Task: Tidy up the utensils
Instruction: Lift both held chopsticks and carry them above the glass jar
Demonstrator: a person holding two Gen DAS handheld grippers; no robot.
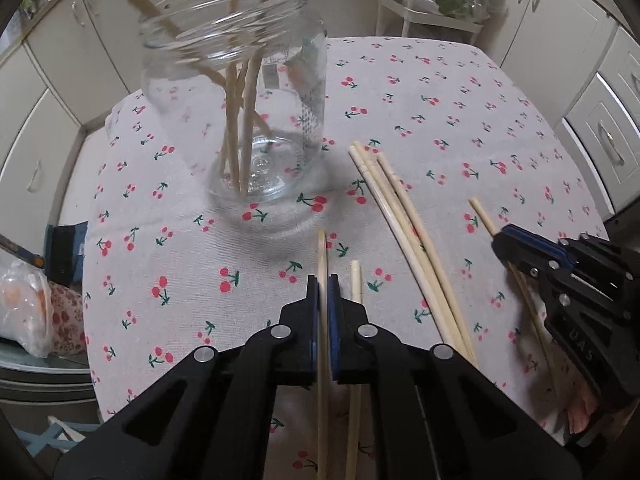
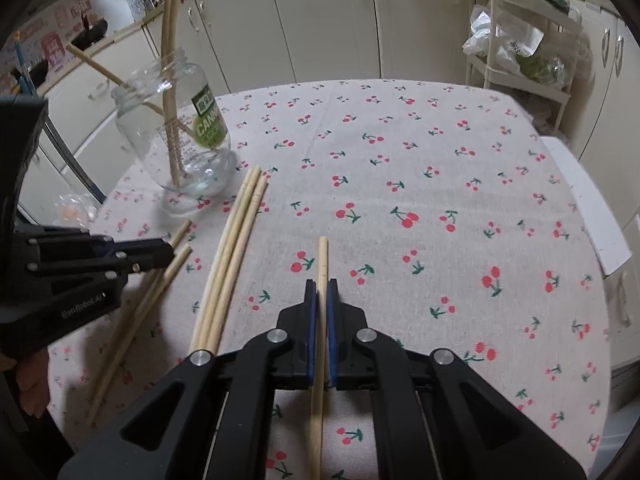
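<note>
In the left wrist view, one chopstick (image 1: 322,264) is clamped in the left tongs (image 1: 323,284) just short of the glass jar (image 1: 256,120), where several are already stood. In the right wrist view, another chopstick (image 2: 322,264) is pinched in the right tongs (image 2: 322,292) above the worktop (image 2: 420,184); each, it is judged, must be lifted and tipped into the jar.
</note>
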